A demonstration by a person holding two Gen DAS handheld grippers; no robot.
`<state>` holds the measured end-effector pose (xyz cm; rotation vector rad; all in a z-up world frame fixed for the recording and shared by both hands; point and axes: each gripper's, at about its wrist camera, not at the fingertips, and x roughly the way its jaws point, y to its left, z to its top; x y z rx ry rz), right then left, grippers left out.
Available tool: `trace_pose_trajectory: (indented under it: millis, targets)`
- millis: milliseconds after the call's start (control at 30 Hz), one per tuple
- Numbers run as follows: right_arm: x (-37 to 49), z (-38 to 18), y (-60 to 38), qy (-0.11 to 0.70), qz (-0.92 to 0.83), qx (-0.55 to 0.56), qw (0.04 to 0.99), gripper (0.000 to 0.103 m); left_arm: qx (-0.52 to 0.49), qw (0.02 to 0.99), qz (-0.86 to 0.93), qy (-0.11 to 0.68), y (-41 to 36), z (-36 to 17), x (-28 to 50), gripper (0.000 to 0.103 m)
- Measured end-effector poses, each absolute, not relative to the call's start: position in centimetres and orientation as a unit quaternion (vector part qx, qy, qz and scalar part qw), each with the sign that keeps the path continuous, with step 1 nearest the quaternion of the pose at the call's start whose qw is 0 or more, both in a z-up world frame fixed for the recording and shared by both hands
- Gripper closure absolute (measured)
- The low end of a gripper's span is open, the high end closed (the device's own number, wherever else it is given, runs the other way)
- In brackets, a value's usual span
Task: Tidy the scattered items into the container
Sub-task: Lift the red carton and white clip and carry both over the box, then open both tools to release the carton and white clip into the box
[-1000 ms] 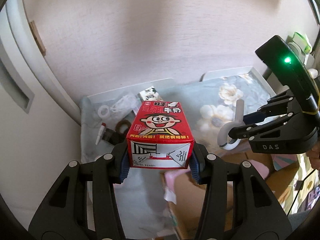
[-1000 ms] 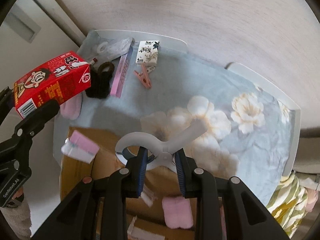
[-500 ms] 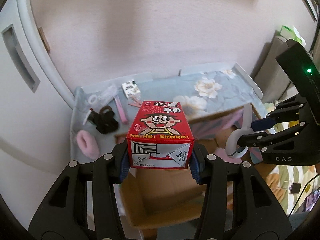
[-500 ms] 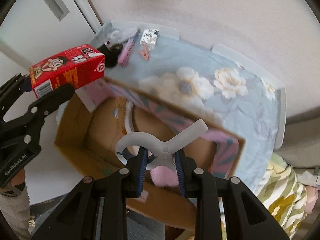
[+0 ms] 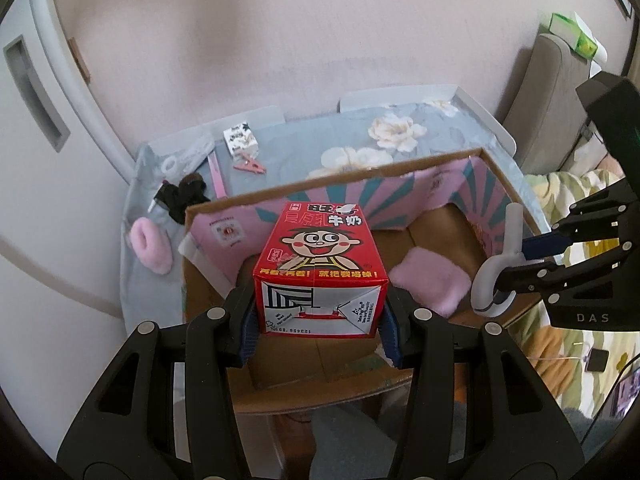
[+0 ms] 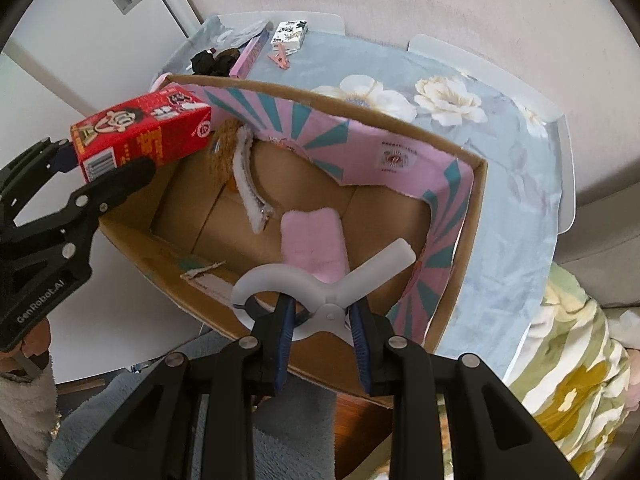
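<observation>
A pale pink wall (image 5: 280,40) rises behind the floral blue-grey cloth (image 5: 328,136). At left stands a white door with a recessed handle (image 5: 36,88); at right a beige upholstered chair (image 5: 552,92) — a green tissue box (image 5: 576,34) on top — and a green-and-yellow floral blanket (image 6: 572,364).

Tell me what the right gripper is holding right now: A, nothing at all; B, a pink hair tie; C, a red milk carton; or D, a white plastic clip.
D: the right gripper is shut on the white plastic clip above the cardboard box, while the red milk carton sits in the left gripper.
</observation>
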<state>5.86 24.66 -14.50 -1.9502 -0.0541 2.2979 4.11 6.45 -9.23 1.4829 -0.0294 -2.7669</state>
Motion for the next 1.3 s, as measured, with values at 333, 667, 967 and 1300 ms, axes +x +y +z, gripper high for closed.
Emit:
trace_pose_trajectory:
  millis: [333, 667, 967, 1300]
  targets:
    - [5.4, -15.0, 24.7, 0.004, 0.769, -0.637, 0.055, 0.078, 0.48, 0.007, -0.877, -0.009, 6.2, -9.6, 3.9, 0.054]
    - [4.8, -14.8, 25.0, -0.013, 0.784, -0.616, 0.075, 0.061, 0.461, 0.007, -0.887, -0.022, 7.0, -8.9, 3.9, 0.035]
    - [4.7, -14.5, 25.3, 0.015, 0.789, -0.611, 0.065, 0.061, 0.462, 0.008, -0.886, -0.023, 7.3, -8.7, 3.8, 0.035]
    - [4.4, -14.2, 25.0, 0.012, 0.784, -0.618, 0.06, 0.061, 0.458, 0.016, -0.889, -0.016, 7.0, -7.8, 4.0, 0.035]
